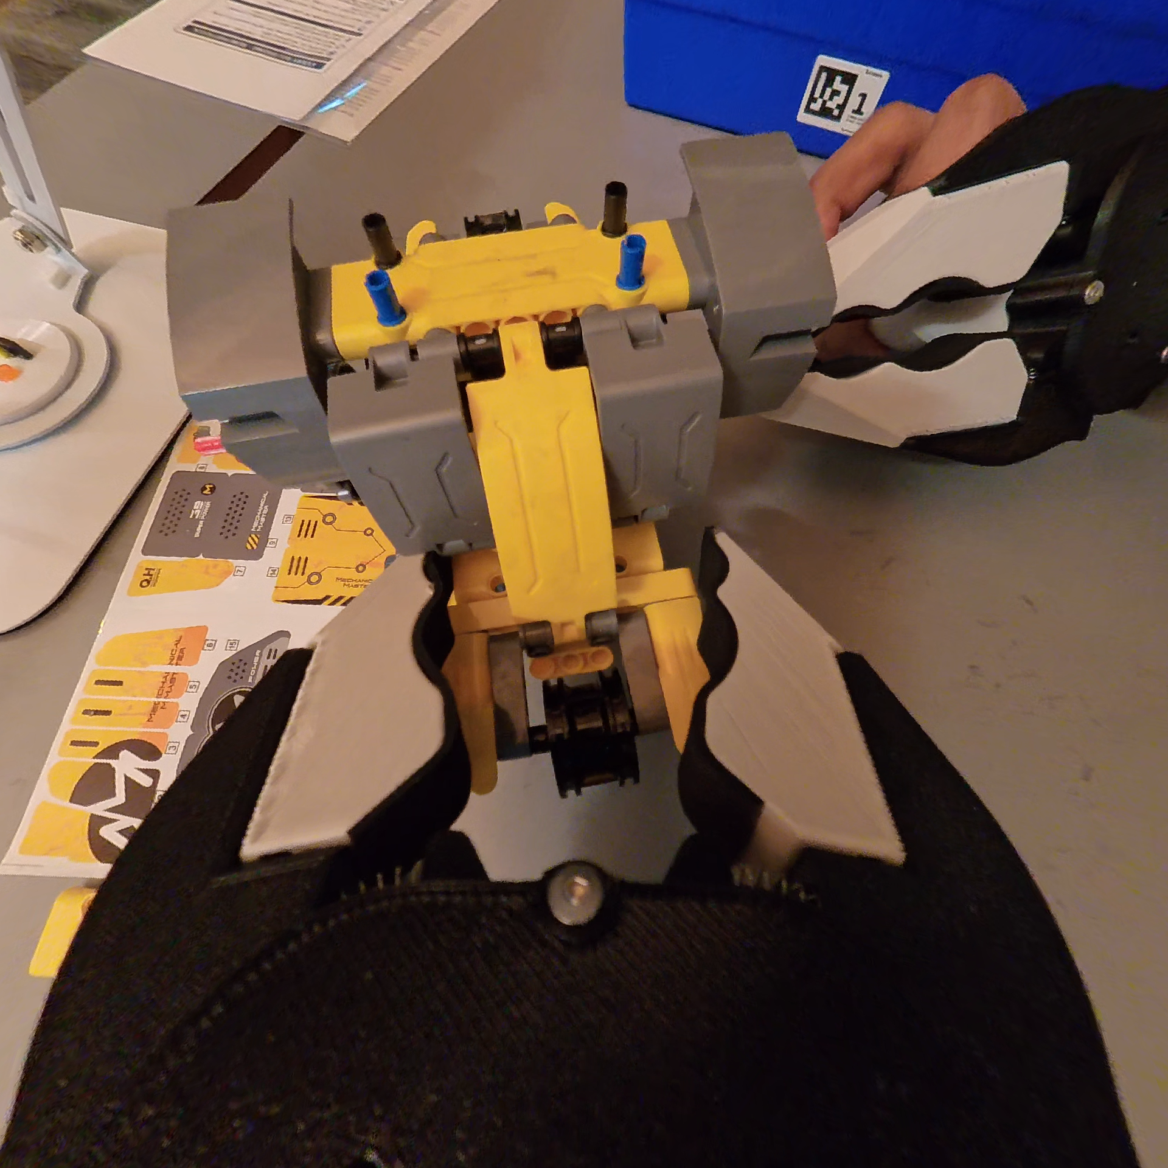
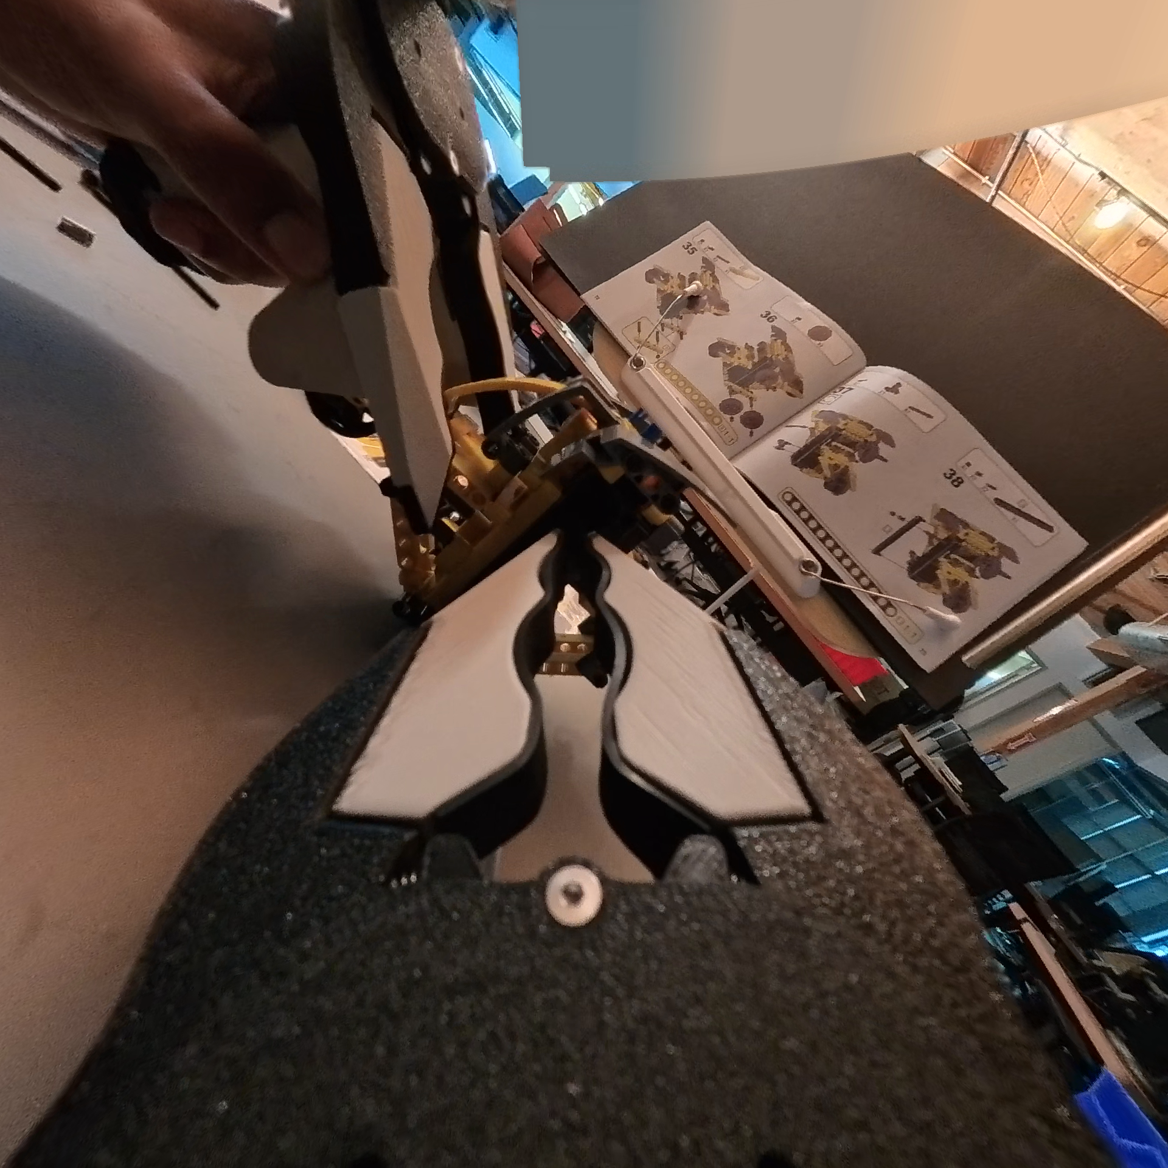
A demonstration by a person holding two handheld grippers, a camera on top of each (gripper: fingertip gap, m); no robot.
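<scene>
Left wrist view: both grippers' jaws clamped on yellow-grey brick model [image 1: 524,404], its underside hidden.

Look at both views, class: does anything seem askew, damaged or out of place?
Nothing looks damaged or spilled. The yellow and grey brick model is clamped by the left gripper and right gripper. The sticker sheet lies partly under it.

Matte grey tabletop [image 1: 948,600] under warm indoor light, blue plastic bin [image 1: 821,44] at its far edge, dark upright board [image 2: 916,303] on a stand, wood-panelled wall [image 2: 1074,208] with a glowing lamp [image 2: 1107,213], blue-lit windows [image 2: 1074,840] beyond.
</scene>
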